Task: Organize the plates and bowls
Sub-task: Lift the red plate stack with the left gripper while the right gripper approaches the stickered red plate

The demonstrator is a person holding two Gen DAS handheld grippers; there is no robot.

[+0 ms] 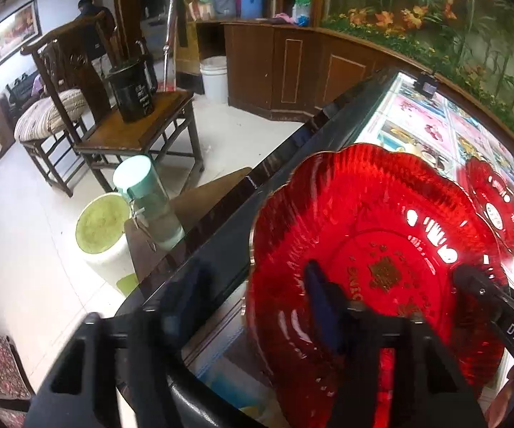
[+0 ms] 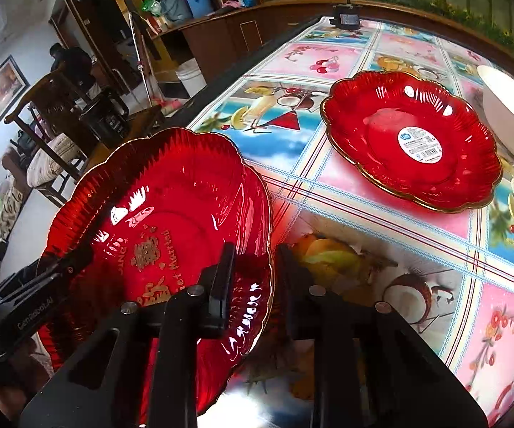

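A red glass plate with gold lettering point(image 1: 381, 249) point(image 2: 157, 214) is held tilted above the table's near left corner. My left gripper point(image 1: 257, 292) grips its left rim, one finger point(image 1: 323, 306) showing through the glass. My right gripper point(image 2: 253, 278) grips its right rim, one finger point(image 2: 221, 285) inside the plate and the other point(image 2: 289, 285) outside. A second red plate with a white sticker point(image 2: 410, 139) point(image 1: 495, 207) lies flat on the table farther right.
The table has a fruit-patterned cloth point(image 2: 381, 256) and a dark edge point(image 1: 275, 178). A white bowl point(image 2: 510, 114) sits at the right edge. Off the table on the left are a green bottle point(image 1: 146, 199), a stool point(image 1: 103, 228), a wooden chair point(image 1: 139, 132).
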